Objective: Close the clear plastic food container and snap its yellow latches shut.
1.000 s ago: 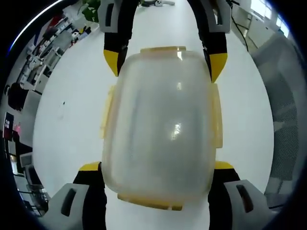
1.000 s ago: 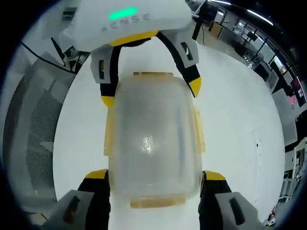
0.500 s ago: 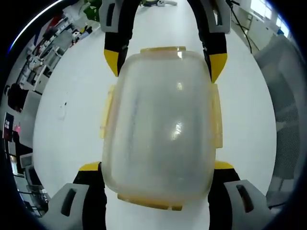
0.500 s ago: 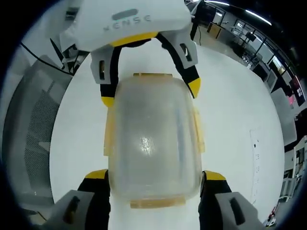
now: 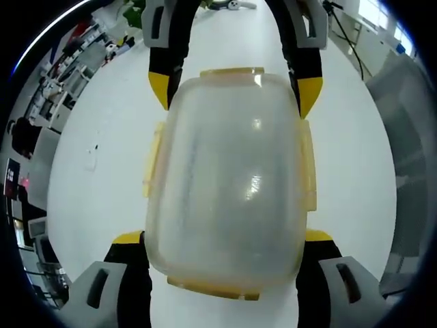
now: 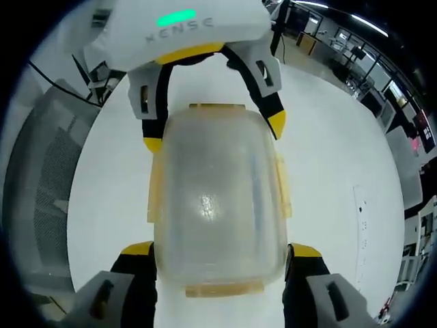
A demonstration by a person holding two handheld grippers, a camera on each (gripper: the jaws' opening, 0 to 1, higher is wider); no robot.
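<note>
While the clear container [image 5: 229, 181] sits lidded on the white table [image 5: 102, 171], left tongs [image 5: 223, 239] and right tongs [image 6: 220, 251] each clamp opposite ends.

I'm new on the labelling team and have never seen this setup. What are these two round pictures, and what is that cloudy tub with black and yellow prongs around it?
Each picture comes from a fisheye camera riding on a handheld gripper; a person carries one in each hand. In the left gripper view, the left gripper has its fingers either side of a clear plastic container with yellow latches, on a white table. The right gripper grips the opposite end; each gripper also appears at the top of the other's view.
</note>
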